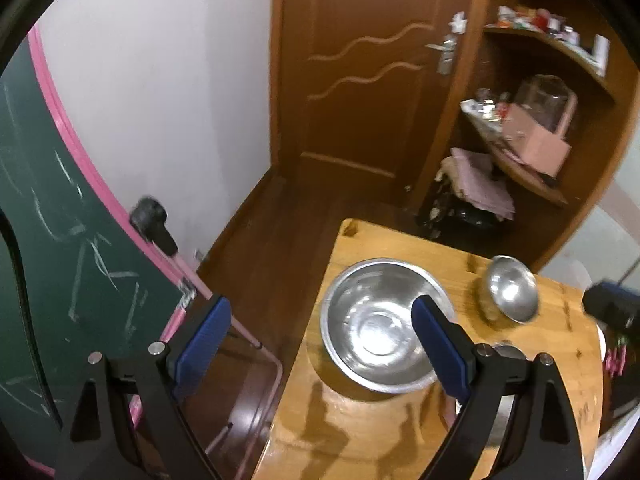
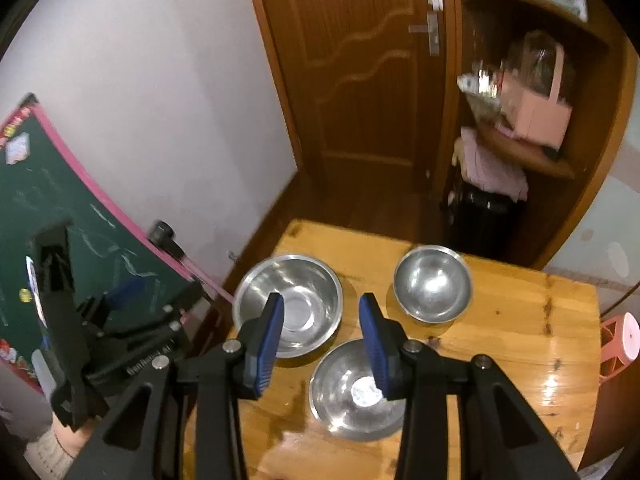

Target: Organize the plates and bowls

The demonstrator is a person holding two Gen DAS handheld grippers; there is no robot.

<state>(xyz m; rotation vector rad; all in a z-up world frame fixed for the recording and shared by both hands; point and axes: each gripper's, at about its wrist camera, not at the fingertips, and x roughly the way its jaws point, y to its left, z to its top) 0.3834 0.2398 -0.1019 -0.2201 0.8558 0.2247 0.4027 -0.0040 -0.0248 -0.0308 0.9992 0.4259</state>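
Presently on the wooden bench (image 2: 500,320): three steel bowls, all upright, all empty, none nested.

Item 1: large bowl (image 2: 288,304), at the bench's left edge, the widest of the three; also seen in the left wrist view (image 1: 380,320), where it lies just beyond the left gripper's right finger.

Item 2: far small bowl (image 2: 432,284), toward the back of the bench, apart from the large bowl; in the left wrist view it reads blurred (image 1: 512,288).

Item 3: near small bowl (image 2: 356,392), closest to the holder, its rim just beside the large bowl's; contact between them cannot be told.

Plates: none visible in either view.

Left gripper (image 1: 316,356): jaws spread wide, nothing between the blue pads, hanging over the bench's left edge and the floor beside the large bowl.

Right gripper (image 2: 320,344): jaws partly spread, holding nothing, above the gap between the large bowl and the near small bowl; its right finger overlaps the near bowl in the picture, though whether it touches the rim is unclear.

Progress, as judged: little or none done. All three bowls sit separately, so stacking by size appears wholly outstanding. Probable order: smaller bowls into the large one.
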